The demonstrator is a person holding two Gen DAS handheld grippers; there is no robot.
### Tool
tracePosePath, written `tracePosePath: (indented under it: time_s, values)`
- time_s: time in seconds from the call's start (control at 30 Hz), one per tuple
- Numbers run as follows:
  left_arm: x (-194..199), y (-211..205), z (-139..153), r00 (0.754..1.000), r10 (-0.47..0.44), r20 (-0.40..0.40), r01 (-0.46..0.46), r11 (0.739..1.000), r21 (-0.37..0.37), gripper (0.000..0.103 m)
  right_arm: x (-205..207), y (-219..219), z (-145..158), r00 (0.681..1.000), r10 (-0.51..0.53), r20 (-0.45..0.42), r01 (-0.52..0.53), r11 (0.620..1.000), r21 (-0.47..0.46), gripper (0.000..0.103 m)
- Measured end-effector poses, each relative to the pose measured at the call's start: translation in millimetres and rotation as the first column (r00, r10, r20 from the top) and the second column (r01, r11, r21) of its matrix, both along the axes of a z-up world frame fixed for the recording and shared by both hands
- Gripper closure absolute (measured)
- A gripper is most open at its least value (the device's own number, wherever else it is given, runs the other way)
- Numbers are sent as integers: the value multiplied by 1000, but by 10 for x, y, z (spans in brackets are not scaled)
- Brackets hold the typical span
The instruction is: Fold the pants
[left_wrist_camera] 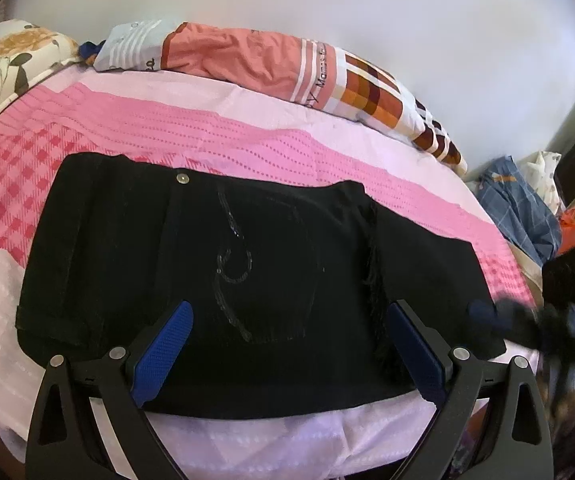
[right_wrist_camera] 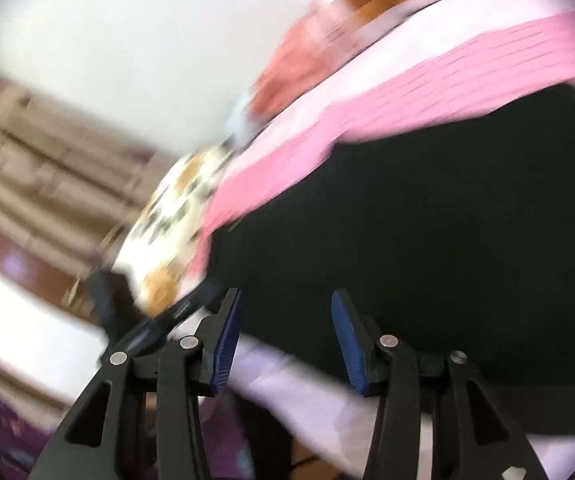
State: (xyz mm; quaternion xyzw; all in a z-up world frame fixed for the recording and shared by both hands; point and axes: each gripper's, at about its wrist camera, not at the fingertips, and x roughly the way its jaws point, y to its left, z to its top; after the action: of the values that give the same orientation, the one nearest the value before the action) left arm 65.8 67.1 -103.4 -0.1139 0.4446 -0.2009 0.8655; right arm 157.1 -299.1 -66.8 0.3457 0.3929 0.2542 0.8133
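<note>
Black pants [left_wrist_camera: 247, 264], folded into a compact rectangle, lie flat on a bed [left_wrist_camera: 247, 432] near its front edge. A silver waist button [left_wrist_camera: 183, 177] shows at the far left corner, and a faint curling line of sequins [left_wrist_camera: 231, 256] runs down the top layer. A frayed hem [left_wrist_camera: 375, 280] crosses the fold on the right side.

The left gripper [left_wrist_camera: 287, 320] hangs over the near edge of the pants with its jaws spread wide, the blue pads [left_wrist_camera: 167, 344] standing on either side of the sequin pattern and gripping nothing. The right gripper [right_wrist_camera: 285, 334] is partly open with empty space between its pads; in the left wrist view it appears as a dark blur [left_wrist_camera: 543, 320] at the right corner of the pants. Its own view is heavily smeared, so whether it touches the cloth cannot be told.

Under the pants, the bed is covered by a pink sheet [left_wrist_camera: 215, 132] with checked and striped bands. Along the far side against a white wall [left_wrist_camera: 327, 8] lie a floral pillow [left_wrist_camera: 7, 60] and a bunched quilt [left_wrist_camera: 271, 64] in salmon, white and orange squares. A pile of blue plaid cloth [left_wrist_camera: 519, 204] sits past the bed's right end.
</note>
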Motion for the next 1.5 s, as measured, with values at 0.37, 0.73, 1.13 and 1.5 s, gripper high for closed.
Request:
tracePosePath:
  time_s: [0.37, 0.73, 1.13, 1.5]
  values:
    - [31, -86, -70, 1000, -9, -26, 10, 999, 32, 6, 8, 423, -302, 992, 121, -30, -124, 959, -255, 61]
    - [213, 724, 314, 997, 61, 45, -64, 994, 87, 6, 197, 324, 304, 996, 29, 84, 15, 877, -480, 60]
    - [1160, 1544, -394, 970, -139, -199, 119, 987, -110, 10, 364, 307, -70, 998, -46, -54, 16, 884, -467, 47]
    - [1306, 1069, -386, 893, -349, -285, 360, 933, -16, 61, 456, 556, -57, 996, -47, -71, 5, 867, -498, 11]
